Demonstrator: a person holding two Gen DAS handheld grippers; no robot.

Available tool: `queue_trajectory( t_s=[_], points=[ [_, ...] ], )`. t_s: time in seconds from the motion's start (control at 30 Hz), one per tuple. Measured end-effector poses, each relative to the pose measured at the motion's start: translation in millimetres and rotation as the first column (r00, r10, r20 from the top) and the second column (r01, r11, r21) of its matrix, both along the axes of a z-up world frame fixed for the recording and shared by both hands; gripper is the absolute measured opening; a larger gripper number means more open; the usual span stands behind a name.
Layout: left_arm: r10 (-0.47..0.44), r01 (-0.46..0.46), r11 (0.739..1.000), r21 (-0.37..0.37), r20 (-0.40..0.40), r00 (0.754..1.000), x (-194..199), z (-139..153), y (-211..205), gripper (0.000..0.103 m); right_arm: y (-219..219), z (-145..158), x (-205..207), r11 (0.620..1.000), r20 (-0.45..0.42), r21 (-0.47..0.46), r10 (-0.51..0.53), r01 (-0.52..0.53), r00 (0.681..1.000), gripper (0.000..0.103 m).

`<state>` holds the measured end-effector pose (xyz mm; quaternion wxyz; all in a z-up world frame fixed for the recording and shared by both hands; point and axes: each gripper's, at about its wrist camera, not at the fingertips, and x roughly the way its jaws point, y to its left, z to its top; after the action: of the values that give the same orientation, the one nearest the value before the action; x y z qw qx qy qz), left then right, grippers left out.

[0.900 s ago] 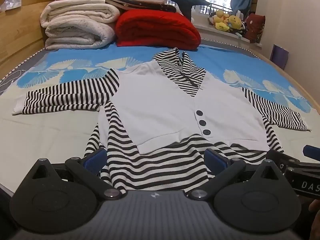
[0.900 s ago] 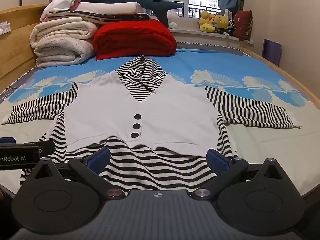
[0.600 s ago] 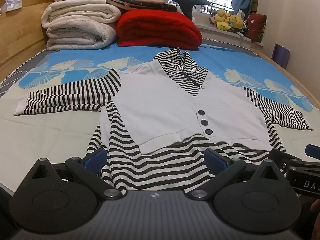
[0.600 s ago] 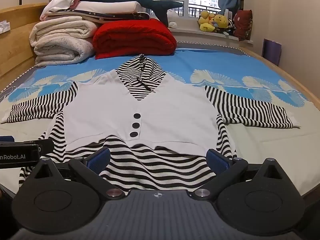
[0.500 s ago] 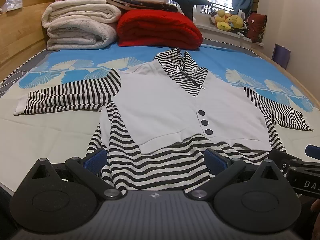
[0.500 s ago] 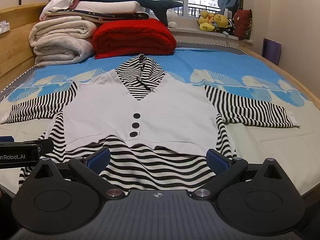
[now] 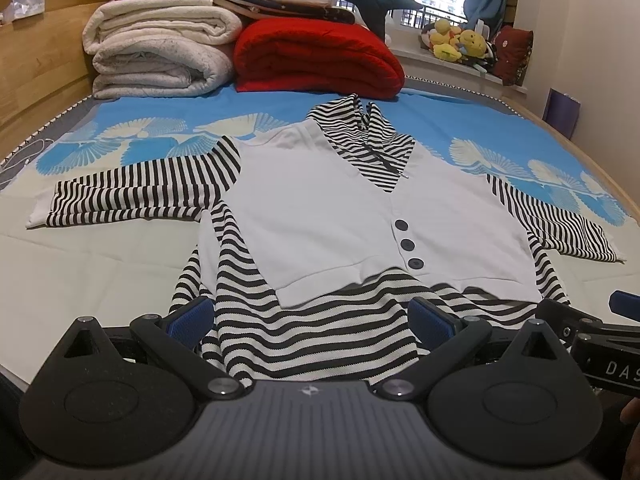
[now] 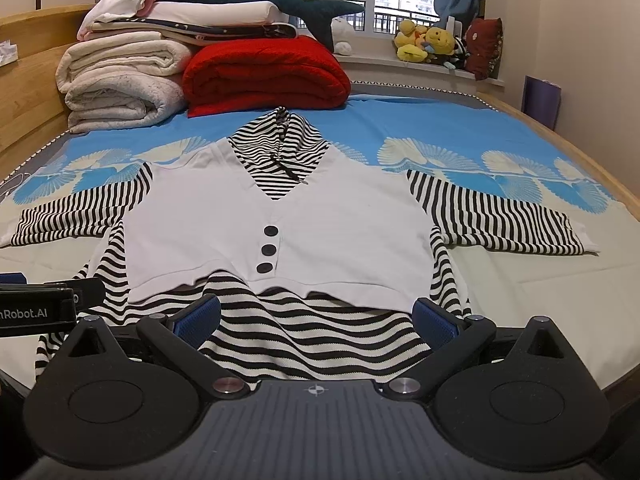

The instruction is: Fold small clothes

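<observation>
The striped top [image 7: 340, 208] lies flat, face up, on the bed [image 7: 100, 280]; its long axis runs away from both tongs, hem nearest, hood [image 8: 280, 148] far; sleeves spread out to each side. Left gripper [image 7: 312, 318] and right gripper [image 8: 316, 318] both hang at the hem w/ jaws wide apart, nothing between the pads; they stand side by side, left one toward the left hem corner, right one toward the right. In my judgement the hem is equally near to both; each sleeve belongs to its own side.
</observation>
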<state>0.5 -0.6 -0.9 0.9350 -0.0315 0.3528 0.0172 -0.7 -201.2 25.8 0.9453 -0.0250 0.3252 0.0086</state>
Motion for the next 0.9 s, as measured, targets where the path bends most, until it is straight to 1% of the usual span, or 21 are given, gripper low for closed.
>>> queue_trajectory(
  t_s=[0.23,0.37,0.53,0.6,0.63,0.7,0.77,0.83,0.87,0.9],
  points=[
    [0.006,-0.006,1.0,-0.01,-0.011,1.0,0.2,-1.8,1.0,0.103,-0.6,-0.6,0.1,1.0,-0.002,-0.002,-0.002,0.002,1.0,0.101],
    [0.007,-0.008,0.999,-0.039,-0.024,1.0,1.3,-1.9,3.1,0.103,-0.1,-1.6,0.7,1.0,-0.009,-0.004,-0.006,0.006,1.0,0.101],
    [0.014,-0.015,0.999,-0.042,-0.027,1.0,1.8,-4.3,5.1,0.103,-1.0,-1.9,0.5,1.0,-0.013,-0.009,-0.014,0.013,1.0,0.101],
    [0.016,-0.017,0.998,-0.056,-0.034,0.999,2.7,-5.5,6.1,0.103,-1.7,-1.1,0.7,1.0,-0.008,-0.017,-0.025,0.024,1.0,0.1],
    [0.014,-0.016,0.998,-0.056,-0.037,0.999,3.2,-6.6,6.4,0.103,-2.6,-0.9,1.1,0.999,-0.006,-0.02,-0.032,0.032,0.999,0.097],
    [0.001,-0.007,0.997,-0.073,-0.082,0.997,6.1,-10.6,7.7,0.103,-5.6,-0.4,2.0,0.998,-0.002,-0.026,-0.053,0.053,0.999,0.093],
    [-0.012,0.002,0.997,-0.08,-0.117,0.993,11.3,-19.0,10.8,0.103,-10.4,-0.5,4.6,0.996,0.0,-0.03,-0.08,0.08,0.997,0.086],
    [-0.01,0.003,0.998,-0.058,-0.131,0.991,17.7,-28.1,13.6,0.101,-19.0,-1.6,7.6,0.992,-0.01,-0.02,-0.123,0.123,0.992,0.081],
    [-0.005,0.001,1.0,-0.031,-0.131,0.991,19.8,-32.9,15.2,0.099,-23.4,-2.6,9.5,0.99,-0.018,-0.012,-0.143,0.143,0.99,0.079],
    [0.0,-0.002,1.0,-0.015,-0.15,0.989,22.7,-37.6,17.6,0.095,-28.0,-4.2,11.2,0.986,-0.027,-0.006,-0.164,0.164,0.986,0.077]
  ],
)
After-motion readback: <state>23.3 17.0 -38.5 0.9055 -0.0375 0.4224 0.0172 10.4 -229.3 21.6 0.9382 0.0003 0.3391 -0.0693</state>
